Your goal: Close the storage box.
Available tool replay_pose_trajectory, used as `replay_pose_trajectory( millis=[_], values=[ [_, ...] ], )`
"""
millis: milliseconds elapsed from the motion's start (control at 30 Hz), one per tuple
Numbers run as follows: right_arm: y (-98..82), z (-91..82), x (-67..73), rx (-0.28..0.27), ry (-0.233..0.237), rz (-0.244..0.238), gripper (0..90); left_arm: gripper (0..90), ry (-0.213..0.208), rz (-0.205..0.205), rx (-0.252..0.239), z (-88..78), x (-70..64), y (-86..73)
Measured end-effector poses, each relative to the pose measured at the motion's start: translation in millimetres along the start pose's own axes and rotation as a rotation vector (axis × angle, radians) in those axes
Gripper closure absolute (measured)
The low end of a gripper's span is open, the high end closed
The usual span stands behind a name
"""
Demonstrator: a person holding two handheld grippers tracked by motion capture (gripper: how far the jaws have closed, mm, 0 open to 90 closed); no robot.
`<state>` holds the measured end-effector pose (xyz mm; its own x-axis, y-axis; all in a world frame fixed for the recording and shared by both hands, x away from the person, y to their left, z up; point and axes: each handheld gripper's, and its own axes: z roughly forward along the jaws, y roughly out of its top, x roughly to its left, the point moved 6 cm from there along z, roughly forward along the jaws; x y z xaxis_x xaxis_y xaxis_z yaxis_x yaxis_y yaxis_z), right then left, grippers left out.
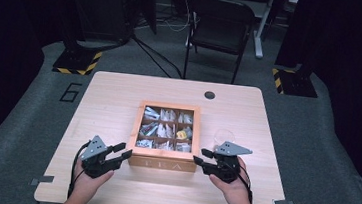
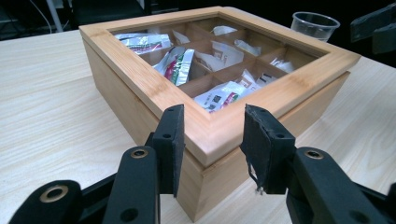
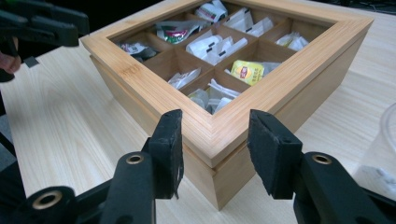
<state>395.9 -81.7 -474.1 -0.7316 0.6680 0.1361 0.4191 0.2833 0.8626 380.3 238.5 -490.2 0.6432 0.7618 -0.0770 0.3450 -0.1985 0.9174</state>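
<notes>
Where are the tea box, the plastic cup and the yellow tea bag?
Tea box (image 1: 163, 164): high view, front wall.
Plastic cup (image 2: 314, 23): left gripper view, rim.
Yellow tea bag (image 3: 247, 71): right gripper view, its top face.

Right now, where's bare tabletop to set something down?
The table is bare left of the tea box, and behind it up to the grommet hole. The front strip is bare too. It is crowded right of the box: clear cup and right hand-held gripper.

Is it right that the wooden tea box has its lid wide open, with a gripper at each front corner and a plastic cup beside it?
Not quite. The wooden tea box has its lid shut; the left gripper view shows the packets through the window. The rest holds: left gripper and right gripper sit at the front corners, plastic cup beside it.
</notes>
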Motion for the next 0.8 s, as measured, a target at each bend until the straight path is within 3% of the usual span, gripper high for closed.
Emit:
replay_pose_trajectory(
  millis=[400,800],
  values=[
    [-2.3,0.7,-12.9,-0.008,-0.040,0.004,50.3,56.1,0.016,-0.037,-0.016,2.4,10.7,8.5],
    [-5.0,1.8,-18.4,-0.017,-0.070,-0.013,47.4,52.9,0.080,-0.095,-0.022,12.2,32.5,6.6]
  ],
)
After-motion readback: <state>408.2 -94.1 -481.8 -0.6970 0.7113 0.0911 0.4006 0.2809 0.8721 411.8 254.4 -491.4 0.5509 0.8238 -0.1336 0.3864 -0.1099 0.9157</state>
